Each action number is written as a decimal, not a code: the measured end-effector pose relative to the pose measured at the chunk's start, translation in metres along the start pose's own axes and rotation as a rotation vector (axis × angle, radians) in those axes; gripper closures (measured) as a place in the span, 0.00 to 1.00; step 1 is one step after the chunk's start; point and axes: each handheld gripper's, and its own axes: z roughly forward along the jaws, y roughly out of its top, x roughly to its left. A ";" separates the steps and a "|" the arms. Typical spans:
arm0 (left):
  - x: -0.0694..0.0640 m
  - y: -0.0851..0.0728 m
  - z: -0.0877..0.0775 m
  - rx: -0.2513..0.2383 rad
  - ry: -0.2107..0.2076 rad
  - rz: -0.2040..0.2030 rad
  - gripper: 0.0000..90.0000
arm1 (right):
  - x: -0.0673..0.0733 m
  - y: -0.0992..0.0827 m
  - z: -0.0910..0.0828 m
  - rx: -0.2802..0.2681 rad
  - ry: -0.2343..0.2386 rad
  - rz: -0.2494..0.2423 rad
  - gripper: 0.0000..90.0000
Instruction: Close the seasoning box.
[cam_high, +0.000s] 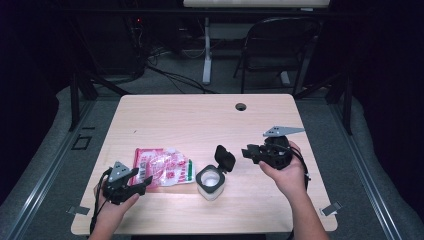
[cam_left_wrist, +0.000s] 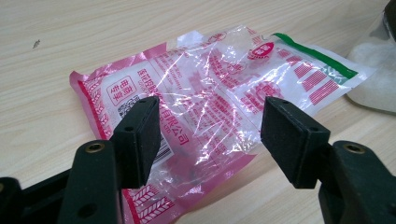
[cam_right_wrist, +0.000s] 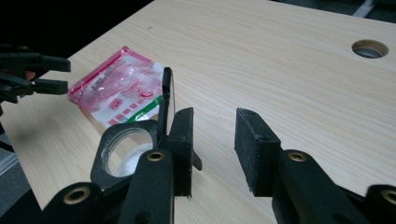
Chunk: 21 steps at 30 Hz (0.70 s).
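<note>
While the left tongs (cam_left_wrist: 210, 140) hang released just over the near end of a crinkled pink-and-clear plastic packet (cam_left_wrist: 210, 107), nothing between their pads, the right tongs (cam_right_wrist: 212, 149) stand parted and empty beside a small jar (cam_high: 209, 184) with its black flip lid (cam_high: 225, 158) raised; the packet lies flat on the table (cam_high: 200, 115), at the person's left, its green-edged end close by the jar; it looks nearly empty, so it should prove very light, limp and slippery, apt to crumple or slide unless pinched at a sealed edge, the pink one nearest the left tongs being handiest; its long axis runs across the table, pink end toward the left tongs, green strip toward the jar; the jar seems to hold white grains.
</note>
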 end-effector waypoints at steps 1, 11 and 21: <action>0.000 0.000 0.000 0.000 0.000 -0.002 0.42 | 0.000 0.000 0.001 0.003 -0.003 -0.002 0.76; 0.000 -0.001 0.001 0.003 0.002 0.005 0.42 | 0.000 -0.003 0.013 0.057 -0.039 -0.029 0.87; 0.000 0.000 0.001 0.003 0.001 0.004 0.42 | 0.003 -0.006 0.023 0.064 -0.028 -0.029 0.92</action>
